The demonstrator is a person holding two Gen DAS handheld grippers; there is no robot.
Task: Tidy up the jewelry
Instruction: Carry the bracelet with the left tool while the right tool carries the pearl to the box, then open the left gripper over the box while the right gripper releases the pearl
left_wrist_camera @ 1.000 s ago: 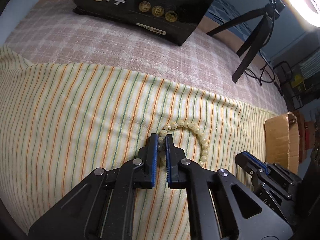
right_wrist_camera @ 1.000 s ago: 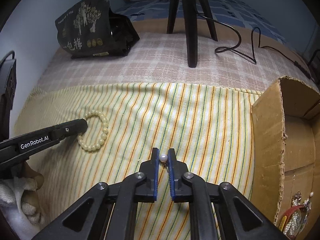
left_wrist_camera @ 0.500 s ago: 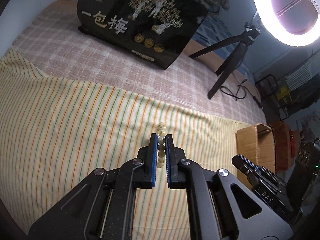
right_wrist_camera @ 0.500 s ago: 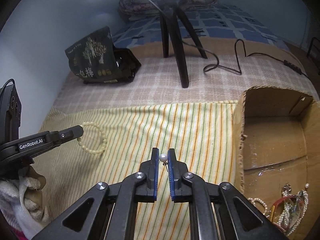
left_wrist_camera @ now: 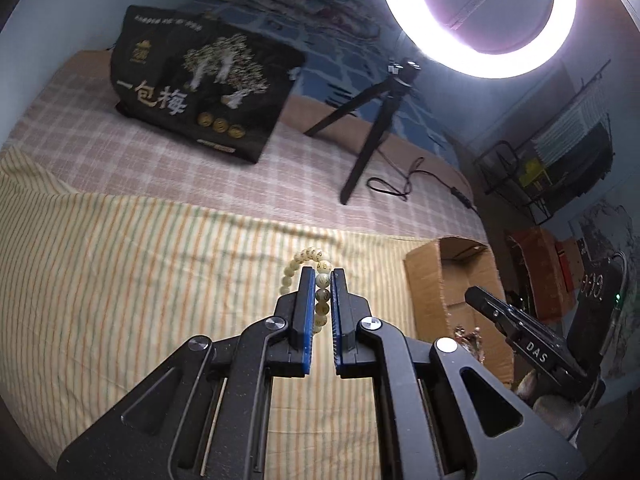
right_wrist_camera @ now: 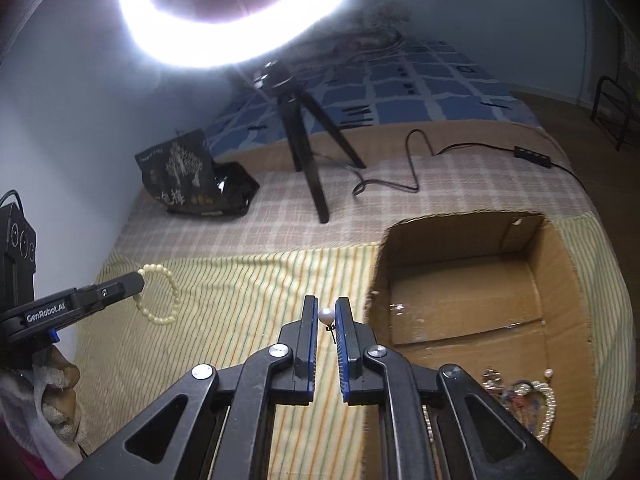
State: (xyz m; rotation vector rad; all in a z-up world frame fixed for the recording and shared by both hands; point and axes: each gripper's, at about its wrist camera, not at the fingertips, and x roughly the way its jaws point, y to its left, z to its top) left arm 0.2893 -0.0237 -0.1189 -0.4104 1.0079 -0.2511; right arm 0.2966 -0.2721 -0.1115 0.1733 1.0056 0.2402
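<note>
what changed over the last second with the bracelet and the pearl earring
The left gripper lifted the bead bracelet off the striped cloth; it now hangs clear. The right gripper carried the pearl earring up toward the cardboard box. Both grips stayed shut.

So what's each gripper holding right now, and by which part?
Left gripper: the bead bracelet, pinched across one side of its loop. Right gripper: the pearl earring, clamped on the pearl itself.

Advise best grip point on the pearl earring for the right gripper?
Grip the pearl earring across its round bead, pads on opposite sides, coming from the post end. The thin post hanging below is too slim to pinch. The right gripper holds it this way now.
</note>
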